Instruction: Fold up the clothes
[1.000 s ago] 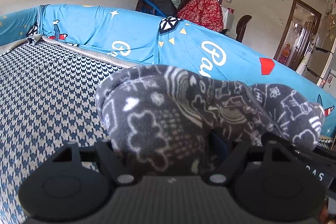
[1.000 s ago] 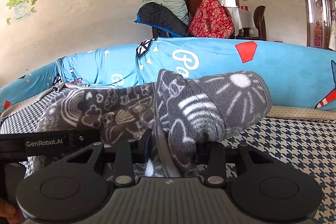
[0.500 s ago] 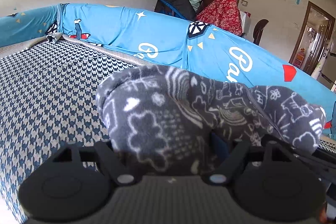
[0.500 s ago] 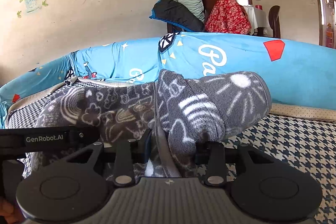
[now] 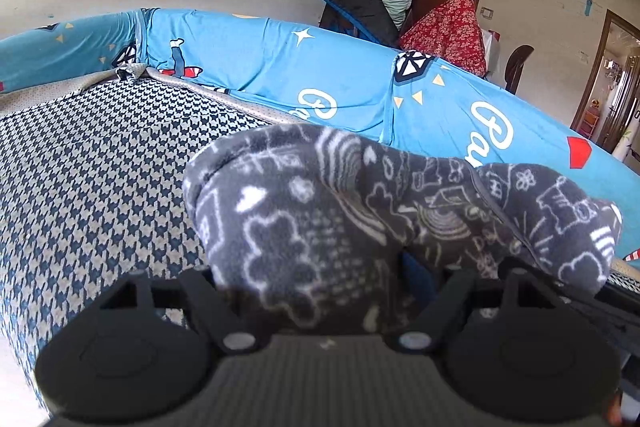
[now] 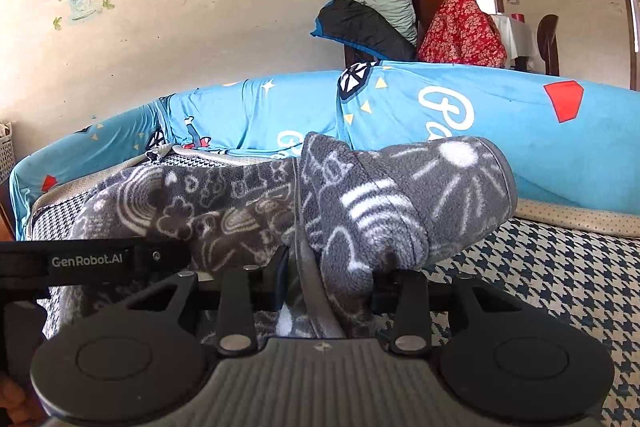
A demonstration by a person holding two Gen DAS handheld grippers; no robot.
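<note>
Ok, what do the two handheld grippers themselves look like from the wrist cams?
Both are matte black plastic. Each has a ribbed grey-black centre plate, a round disc housing on either side and silver pivot screws at the finger linkages. That holds for the left gripper and the right gripper. A black bar with white GenRobot.AI lettering shows in the right view.

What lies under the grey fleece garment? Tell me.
Under the grey fleece garment lies the houndstooth cushion, seen only around its edges. The garment hides what is directly beneath it, and both grippers' fingertips.
</note>
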